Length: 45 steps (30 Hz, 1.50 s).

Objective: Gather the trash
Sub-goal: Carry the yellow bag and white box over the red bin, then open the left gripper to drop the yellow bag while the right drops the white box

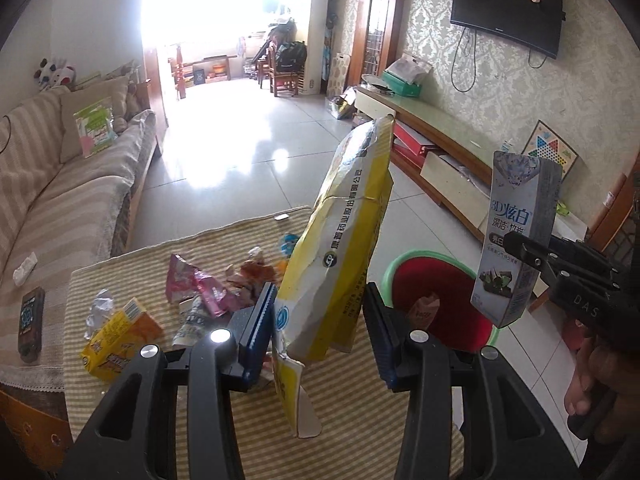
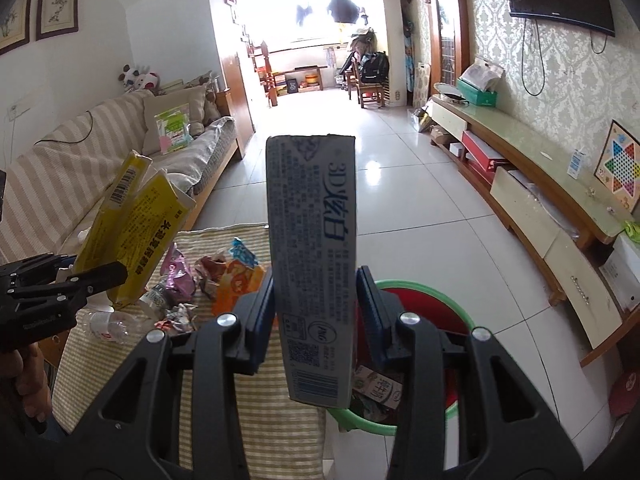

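The left gripper (image 1: 320,330) is closed on a crumpled yellow box (image 1: 340,248), which stands up between its blue pads (image 1: 260,320) and tilts a little to the right. The right gripper (image 2: 316,316) is closed on a grey toothpaste box (image 2: 312,248), held upright between its pads. Just ahead of the right gripper, partly under it, is the bin (image 2: 424,292), red inside with a green rim, with some trash in it. Ahead and left of both grippers, wrappers (image 1: 208,288) and an orange box (image 1: 120,336) lie on the striped cloth (image 1: 248,420).
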Each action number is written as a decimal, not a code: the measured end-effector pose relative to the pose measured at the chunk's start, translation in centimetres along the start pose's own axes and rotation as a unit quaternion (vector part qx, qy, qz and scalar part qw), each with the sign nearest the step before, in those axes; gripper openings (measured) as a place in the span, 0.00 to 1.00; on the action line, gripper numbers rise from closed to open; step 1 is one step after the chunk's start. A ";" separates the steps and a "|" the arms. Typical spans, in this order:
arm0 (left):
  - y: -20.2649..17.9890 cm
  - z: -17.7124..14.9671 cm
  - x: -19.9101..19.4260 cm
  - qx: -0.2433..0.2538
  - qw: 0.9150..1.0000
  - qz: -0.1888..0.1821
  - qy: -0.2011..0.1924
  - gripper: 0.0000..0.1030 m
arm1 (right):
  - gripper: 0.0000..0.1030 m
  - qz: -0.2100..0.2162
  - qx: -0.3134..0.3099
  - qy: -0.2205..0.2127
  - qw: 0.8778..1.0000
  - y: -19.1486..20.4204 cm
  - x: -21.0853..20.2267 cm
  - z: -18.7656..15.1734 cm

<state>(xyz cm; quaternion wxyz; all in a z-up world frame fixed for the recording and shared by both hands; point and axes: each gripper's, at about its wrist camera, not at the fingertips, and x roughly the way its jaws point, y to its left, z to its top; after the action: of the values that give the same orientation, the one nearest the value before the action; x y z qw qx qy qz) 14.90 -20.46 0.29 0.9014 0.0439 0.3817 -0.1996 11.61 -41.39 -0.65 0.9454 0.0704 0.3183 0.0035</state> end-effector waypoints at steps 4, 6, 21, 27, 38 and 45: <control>-3.4 0.9 2.7 0.016 0.999 -0.028 0.015 0.40 | 0.37 -0.014 0.024 0.002 1.000 -2.8 0.2 -0.3; -4.9 1.4 3.8 0.025 0.999 -0.041 0.019 0.40 | 0.37 -0.022 0.035 0.002 0.999 -4.4 0.1 -0.5; -13.9 3.5 10.5 0.059 0.990 -0.116 0.057 0.41 | 0.37 -0.066 0.078 0.005 0.995 -11.6 -0.6 -1.7; -14.9 3.4 11.9 0.060 0.988 -0.126 0.073 0.42 | 0.37 -0.070 0.085 0.004 0.994 -12.7 -0.6 -1.7; -14.7 3.8 11.2 0.052 0.989 -0.125 0.058 0.57 | 0.37 -0.069 0.088 0.009 0.994 -12.0 -0.1 -1.8; -12.8 3.5 9.4 0.042 0.991 -0.115 0.045 0.74 | 0.37 -0.057 0.078 0.010 0.995 -11.1 0.8 -1.3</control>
<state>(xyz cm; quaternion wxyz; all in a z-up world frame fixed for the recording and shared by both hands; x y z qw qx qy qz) 18.11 -36.11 -2.92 0.8515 0.0467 0.4159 -0.3159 11.07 -52.19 -3.67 0.9323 0.1253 0.3308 -0.0749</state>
